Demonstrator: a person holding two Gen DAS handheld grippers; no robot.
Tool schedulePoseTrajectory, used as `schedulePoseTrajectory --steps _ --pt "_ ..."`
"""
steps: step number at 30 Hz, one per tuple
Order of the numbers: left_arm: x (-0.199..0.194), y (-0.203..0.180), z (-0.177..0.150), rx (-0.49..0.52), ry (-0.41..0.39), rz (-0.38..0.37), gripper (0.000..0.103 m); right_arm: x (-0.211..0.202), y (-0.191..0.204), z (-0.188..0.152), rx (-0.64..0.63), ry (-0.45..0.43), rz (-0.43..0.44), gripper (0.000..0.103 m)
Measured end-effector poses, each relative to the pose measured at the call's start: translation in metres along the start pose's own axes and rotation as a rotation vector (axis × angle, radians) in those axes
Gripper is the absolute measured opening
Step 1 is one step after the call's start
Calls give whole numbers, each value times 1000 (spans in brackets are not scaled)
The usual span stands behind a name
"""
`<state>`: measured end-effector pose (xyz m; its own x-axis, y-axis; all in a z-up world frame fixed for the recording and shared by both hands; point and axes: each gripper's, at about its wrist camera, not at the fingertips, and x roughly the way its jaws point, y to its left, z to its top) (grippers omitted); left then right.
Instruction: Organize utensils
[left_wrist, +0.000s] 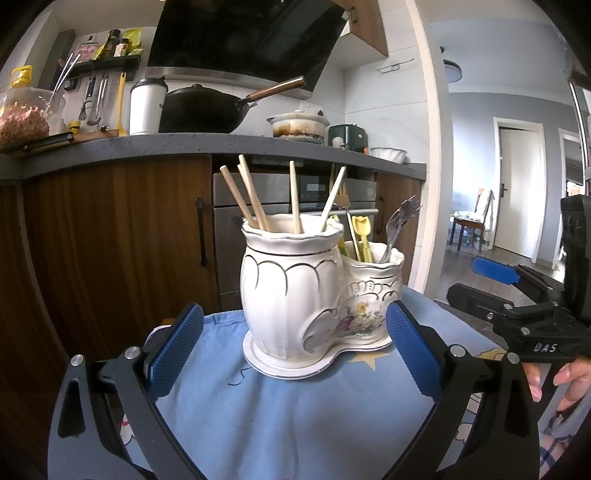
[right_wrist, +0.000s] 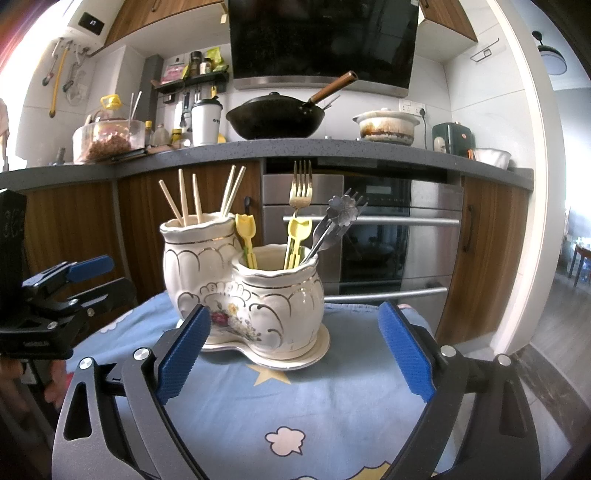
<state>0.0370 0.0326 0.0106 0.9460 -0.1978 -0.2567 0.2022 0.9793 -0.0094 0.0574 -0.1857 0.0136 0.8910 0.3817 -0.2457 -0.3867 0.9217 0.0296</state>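
Observation:
A white ceramic two-pot holder (left_wrist: 291, 288) (right_wrist: 273, 299) stands on a blue patterned cloth (left_wrist: 258, 413) (right_wrist: 295, 402). Its taller pot holds several wooden chopsticks (left_wrist: 255, 195) (right_wrist: 184, 199). The shorter pot (left_wrist: 373, 291) holds a gold fork (right_wrist: 301, 188), yellow picks (right_wrist: 295, 236) and silver forks (right_wrist: 341, 212). My left gripper (left_wrist: 295, 350) (right_wrist: 99, 280) is open and empty, fingers on either side of the holder's base without touching it. From the other side, my right gripper (right_wrist: 295, 350) (left_wrist: 480, 284) is also open and empty just in front of the holder.
Behind the cloth-covered table runs a dark counter (right_wrist: 295, 147) with a black wok (right_wrist: 275, 118), a clay pot (right_wrist: 386, 127) and a white cup (right_wrist: 206, 122). Below are wooden cabinets (left_wrist: 110, 236) and a steel oven (right_wrist: 369, 236). A hand (left_wrist: 570, 376) holds the right gripper.

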Motion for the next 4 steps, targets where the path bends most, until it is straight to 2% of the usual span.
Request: schedulePoseTrajectory --steps 4 --pt "2 4 0 -22 14 23 98 0 0 0 0 1 0 93"
